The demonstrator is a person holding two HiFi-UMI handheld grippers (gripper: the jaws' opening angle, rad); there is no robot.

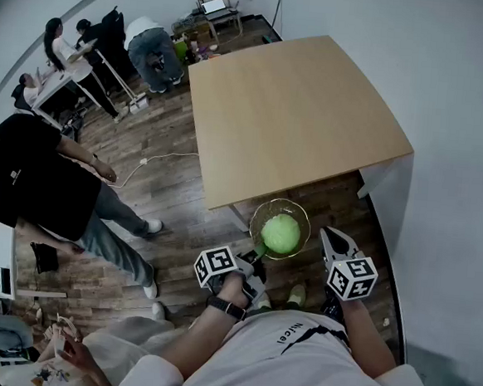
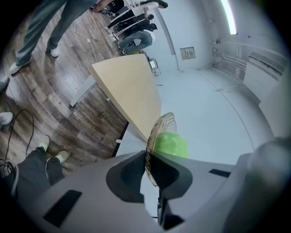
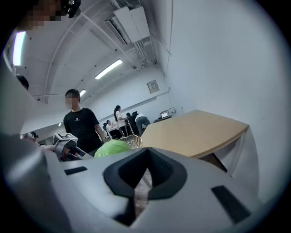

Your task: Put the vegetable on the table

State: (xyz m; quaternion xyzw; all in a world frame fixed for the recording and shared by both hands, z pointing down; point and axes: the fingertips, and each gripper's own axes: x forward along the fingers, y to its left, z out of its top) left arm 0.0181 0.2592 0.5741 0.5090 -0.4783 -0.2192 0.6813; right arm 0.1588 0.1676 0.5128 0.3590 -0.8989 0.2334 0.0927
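A round green cabbage (image 1: pixel 281 234) lies in a clear glass bowl (image 1: pixel 261 210), held in the air just in front of the near edge of the light wooden table (image 1: pixel 290 108). My left gripper (image 1: pixel 258 252) is shut on the bowl's near rim. In the left gripper view the bowl (image 2: pixel 161 125) stands edge-on between the jaws, with the cabbage (image 2: pixel 172 145) behind it and the table (image 2: pixel 129 86) beyond. My right gripper (image 1: pixel 335 239) hovers open to the right of the bowl, holding nothing. In the right gripper view the right gripper (image 3: pixel 141 182) faces the cabbage (image 3: pixel 111 148), bowl (image 3: pixel 132 141) and table (image 3: pixel 200 129).
A person in a black T-shirt (image 1: pixel 26 179) stands on the wooden floor to the left. More people (image 1: pixel 78 50) work at desks at the back. A white cable (image 1: pixel 157 158) runs over the floor. The table's white side panel (image 1: pixel 387 191) and a white wall close the right.
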